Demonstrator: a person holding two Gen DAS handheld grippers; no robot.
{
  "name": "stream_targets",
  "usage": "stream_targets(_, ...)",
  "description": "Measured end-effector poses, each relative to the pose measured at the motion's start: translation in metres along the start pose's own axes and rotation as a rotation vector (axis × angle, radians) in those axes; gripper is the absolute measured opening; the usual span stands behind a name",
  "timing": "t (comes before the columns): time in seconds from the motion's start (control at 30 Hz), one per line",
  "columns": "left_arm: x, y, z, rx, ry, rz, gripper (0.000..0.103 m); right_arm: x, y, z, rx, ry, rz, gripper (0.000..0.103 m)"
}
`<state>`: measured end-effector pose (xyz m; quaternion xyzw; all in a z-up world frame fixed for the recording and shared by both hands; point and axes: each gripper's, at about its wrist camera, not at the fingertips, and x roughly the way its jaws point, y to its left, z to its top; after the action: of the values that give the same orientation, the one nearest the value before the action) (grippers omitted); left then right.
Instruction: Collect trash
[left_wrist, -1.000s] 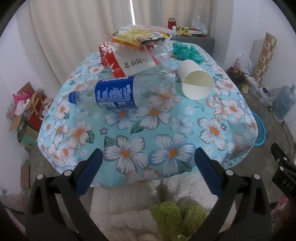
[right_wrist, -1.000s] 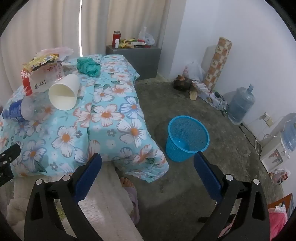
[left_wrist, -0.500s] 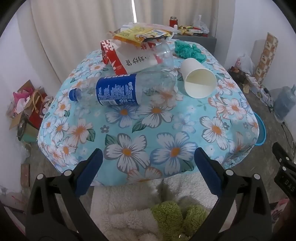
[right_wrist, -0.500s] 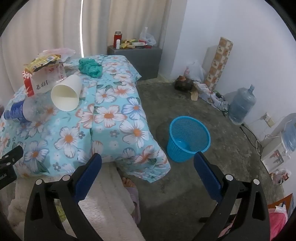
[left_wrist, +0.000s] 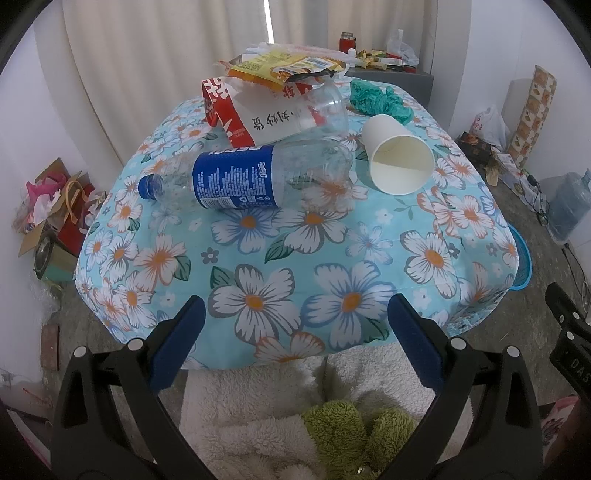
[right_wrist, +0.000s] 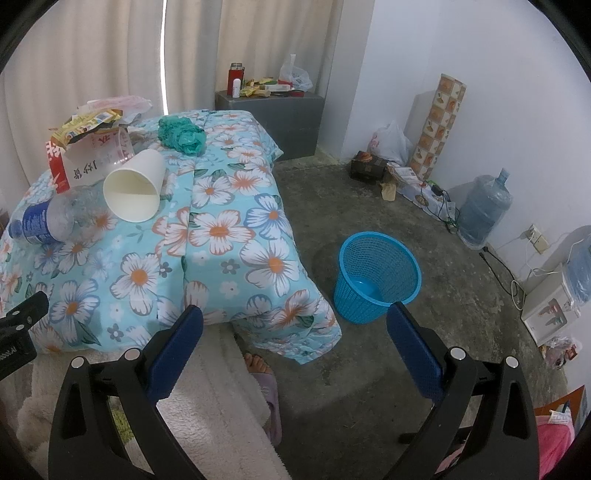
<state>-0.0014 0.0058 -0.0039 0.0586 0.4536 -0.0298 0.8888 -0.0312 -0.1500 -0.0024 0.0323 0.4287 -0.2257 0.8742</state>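
Bottle (left_wrist: 236, 177) lying crosswise, cap pointing left, cup (left_wrist: 400, 158) mouth facing camera, left tool (left_wrist: 293, 325) and right tool (right_wrist: 293, 325) apart, empty

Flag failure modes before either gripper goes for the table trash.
1. The Pepsi bottle lies on its side on soft floral cloth; a nudge from the open left gripper may roll it off.
2. The paper cup is tipped over and thin; a pinch may crush it or push it away.
3. The blue basket stands on the floor apart from the table; from the open right gripper, a drop could miss.
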Motion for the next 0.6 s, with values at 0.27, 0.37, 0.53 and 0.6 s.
stream_targets(0.27, 0.0004, 0.0005, -0.0003, 0.002, 0.002, 0.000, 0.095, -0.0006, 0.0023, 0.0007, 0.000, 0.000, 0.003, 0.097)
stream_targets(0.37, 0.0003, 0.0005, -0.0002, 0.001, 0.001, 0.000, 0.095, -0.0008, 0.0024, 0.0008, 0.001, -0.001, 0.003, 0.097)
stream_targets(0.53, 0.0004, 0.0002, 0.0002, 0.001, 0.002, 0.001, 0.095, -0.0006, 0.0006, 0.0008, 0.001, 0.001, 0.003, 0.097)
stream_targets(0.6, 0.0001, -0.0003, 0.0007, 0.001, 0.003, 0.001, 0.095, -0.0007, 0.0005, 0.0009, 0.002, 0.000, 0.005, 0.097)
